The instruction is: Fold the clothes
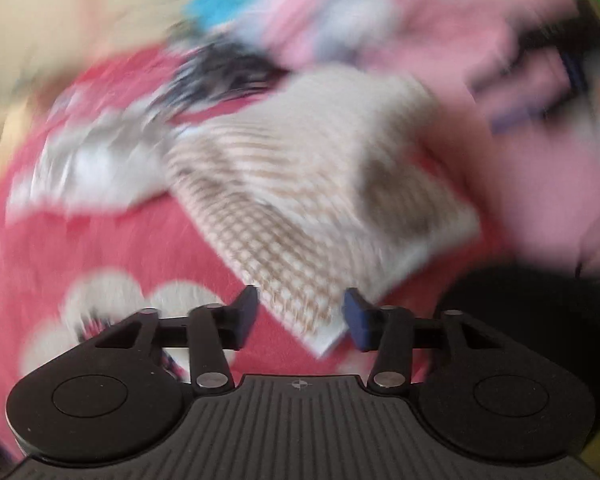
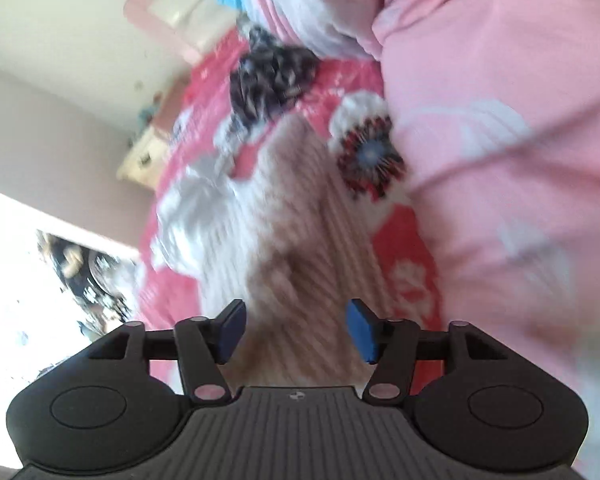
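A: Left gripper status?

B: Jaws apart, nothing clamped. The near corner of the checked garment sits between the blue pads, but neither pad presses on it. Released.

A: Right one?

B: Right gripper same story: jaws spread, released. The beige-and-white cloth runs up from between its fingers, and there's a gap on both sides as far as the blur lets me judge.

A: Where's the garment?

B: Lying on the red bedspread, the one with white flower shapes. In the left wrist view it looks like a folded, roughly rectangular piece with one corner pointing at the gripper. Both views are heavily motion-blurred, so I can't read the fold lines.

A: Around it?

B: White crumpled cloth just to its left, touching or overlapping its edge. Dark patterned cloth further back on the bedspread. Pink bedding with pale prints bulks up on the right, against the garment's far side. Something bright blue behind the pile, too blurred to identify. Cream wall on the left of the right wrist view.
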### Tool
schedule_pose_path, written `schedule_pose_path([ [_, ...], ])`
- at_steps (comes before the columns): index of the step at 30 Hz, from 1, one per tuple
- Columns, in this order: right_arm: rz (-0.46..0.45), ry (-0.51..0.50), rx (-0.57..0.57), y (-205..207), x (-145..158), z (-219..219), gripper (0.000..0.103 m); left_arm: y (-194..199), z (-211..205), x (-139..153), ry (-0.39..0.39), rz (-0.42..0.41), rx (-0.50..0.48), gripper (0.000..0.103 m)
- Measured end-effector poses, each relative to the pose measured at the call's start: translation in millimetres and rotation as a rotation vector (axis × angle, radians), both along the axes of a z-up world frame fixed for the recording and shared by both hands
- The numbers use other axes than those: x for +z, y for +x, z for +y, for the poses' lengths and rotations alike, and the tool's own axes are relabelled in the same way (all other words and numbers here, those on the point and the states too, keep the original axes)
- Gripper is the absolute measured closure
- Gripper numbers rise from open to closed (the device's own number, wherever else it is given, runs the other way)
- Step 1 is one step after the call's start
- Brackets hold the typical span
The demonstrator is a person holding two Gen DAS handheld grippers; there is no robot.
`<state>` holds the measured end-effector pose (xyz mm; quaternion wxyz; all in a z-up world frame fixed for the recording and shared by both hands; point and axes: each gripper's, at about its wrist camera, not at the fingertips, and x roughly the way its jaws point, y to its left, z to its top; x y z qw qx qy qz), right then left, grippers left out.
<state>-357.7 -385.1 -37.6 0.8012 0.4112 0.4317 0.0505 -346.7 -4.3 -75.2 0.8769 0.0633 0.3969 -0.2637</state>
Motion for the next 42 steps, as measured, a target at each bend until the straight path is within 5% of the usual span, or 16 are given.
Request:
schedule_pose_path([
  [3, 0.016, 0.014, -0.044, 31, -16, 1, 0.033, 32, 22, 6, -0.291, 0.172, 0.222, 0.043],
  [7, 0.107, -0.001, -0.04, 65, -47, 6, 0.033, 67, 31, -11, -0.581, 0.368, 0.423, 0.035],
  [8, 0.113, 0.027, -0.022, 69, -52, 8, 0.038, 75, 31, -17, -0.629, 0.401, 0.461, 0.035],
  [10, 0.113, 0.095, 0.021, 73, -60, 12, 0.07, 82, 27, -30, -0.678, 0.455, 0.5, 0.034],
  [13, 0.107, 0.124, 0.05, 68, -52, 18, 0.089, 93, 16, -46, -0.694, 0.529, 0.503, 0.037],
  [18, 0.073, 0.349, 0.074, 44, -42, 22, 0.09, 90, 26, -58, -0.794, 0.567, 0.513, 0.041],
  [24, 0.249, 0.49, 0.021, 19, -106, 31, 0.09, 69, 39, -62, -0.773, 0.572, 0.51, 0.039],
  [28, 0.157, 0.48, 0.053, 12, -87, 31, 0.09, 68, 39, -60, -0.756, 0.579, 0.468, 0.037],
  [33, 0.252, 0.385, 0.072, 15, -123, 41, 0.089, 65, 32, -57, -0.706, 0.561, 0.395, 0.033],
  [35, 0.251, 0.375, 0.07, 16, -130, 43, 0.084, 62, 28, -60, -0.679, 0.558, 0.39, 0.031],
  [37, 0.246, 0.337, 0.073, 17, -130, 45, 0.055, 59, 25, -63, -0.651, 0.556, 0.384, 0.028],
  [39, 0.251, 0.322, 0.068, 17, -132, 49, 0.043, 57, 25, -66, -0.672, 0.561, 0.395, 0.027],
  [42, 0.256, 0.335, 0.054, 18, -134, 53, 0.042, 56, 24, -69, -0.695, 0.575, 0.418, 0.026],
])
